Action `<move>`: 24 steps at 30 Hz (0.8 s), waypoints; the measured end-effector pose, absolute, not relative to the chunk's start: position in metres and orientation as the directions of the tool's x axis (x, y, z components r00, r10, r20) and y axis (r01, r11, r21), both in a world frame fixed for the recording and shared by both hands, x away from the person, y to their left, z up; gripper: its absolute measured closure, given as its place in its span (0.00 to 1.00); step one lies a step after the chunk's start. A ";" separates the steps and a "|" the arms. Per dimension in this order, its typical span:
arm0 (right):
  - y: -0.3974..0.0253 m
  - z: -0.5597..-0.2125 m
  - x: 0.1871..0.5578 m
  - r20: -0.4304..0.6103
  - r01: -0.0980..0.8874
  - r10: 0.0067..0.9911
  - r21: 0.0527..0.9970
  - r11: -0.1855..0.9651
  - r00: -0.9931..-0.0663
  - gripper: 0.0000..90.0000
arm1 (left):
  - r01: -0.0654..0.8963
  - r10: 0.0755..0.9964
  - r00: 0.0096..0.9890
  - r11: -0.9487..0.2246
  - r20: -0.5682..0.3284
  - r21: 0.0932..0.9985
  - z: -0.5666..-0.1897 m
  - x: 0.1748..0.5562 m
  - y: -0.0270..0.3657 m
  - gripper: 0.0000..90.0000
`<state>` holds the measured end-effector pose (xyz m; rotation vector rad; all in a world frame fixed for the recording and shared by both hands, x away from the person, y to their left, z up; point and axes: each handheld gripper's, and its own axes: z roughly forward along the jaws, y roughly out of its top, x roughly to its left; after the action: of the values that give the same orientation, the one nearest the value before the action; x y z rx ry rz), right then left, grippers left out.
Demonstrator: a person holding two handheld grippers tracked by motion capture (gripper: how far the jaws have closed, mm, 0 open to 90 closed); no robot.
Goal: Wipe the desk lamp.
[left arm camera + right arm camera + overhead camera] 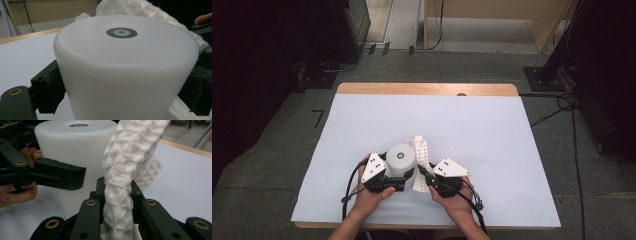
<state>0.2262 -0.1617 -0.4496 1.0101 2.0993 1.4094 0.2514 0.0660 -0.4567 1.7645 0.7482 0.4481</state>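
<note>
A white frosted cylinder (pixel 401 159) with a small grey disc on top stands near the table's front edge. My left gripper (pixel 398 176) is shut on it, one black jaw on each side of its wall (pixel 125 75). A white waffle-weave cloth (pixel 421 150) lies against the cylinder's right side and rises behind it (pixel 140 10). My right gripper (pixel 426 176) is shut on this cloth, and a bunched strip of it (pixel 125 170) runs up from between the jaws. In the right gripper view, the cylinder (pixel 75 147) stands just left of the cloth.
A light blue-white sheet (pixel 472 130) covers the table, with a wooden edge (pixel 427 89) showing at the far side. Both hands rest at the front edge. Dark stands and cables (pixel 562 102) sit on the floor around the table.
</note>
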 end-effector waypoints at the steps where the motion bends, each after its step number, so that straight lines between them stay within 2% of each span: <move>1: -0.161 -0.448 0.225 0.041 0.328 0.757 0.916 0.233 -0.653 0.86 | 0.265 0.686 0.724 -0.179 -0.073 0.947 -0.456 0.252 0.068 0.10; 9: -0.150 -0.471 0.228 0.040 0.374 0.743 0.881 0.289 -0.668 0.85 | 0.261 0.710 0.697 -0.120 -0.101 0.958 -0.449 0.254 0.079 0.10; 12: -0.150 -0.469 0.228 0.036 0.372 0.752 0.884 0.283 -0.658 0.85 | 0.267 0.696 0.711 -0.132 -0.102 0.955 -0.453 0.254 0.075 0.10; 17: -0.160 -0.455 0.226 0.033 0.332 0.765 0.913 0.239 -0.643 0.86 | 0.258 0.687 0.725 -0.204 -0.050 0.944 -0.461 0.251 0.062 0.10; 20: -0.164 -0.450 0.225 0.036 0.312 0.762 0.924 0.221 -0.647 0.86 | 0.256 0.687 0.724 -0.191 -0.057 0.948 -0.459 0.251 0.063 0.10; 24: -0.159 -0.462 0.228 0.040 0.345 0.754 0.904 0.252 -0.656 0.85 | 0.269 0.716 0.693 -0.147 -0.085 0.952 -0.456 0.252 0.067 0.10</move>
<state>0.2277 -0.1592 -0.4616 1.0019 2.1269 1.3775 0.2524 0.0666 -0.4556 1.7228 0.7947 0.4708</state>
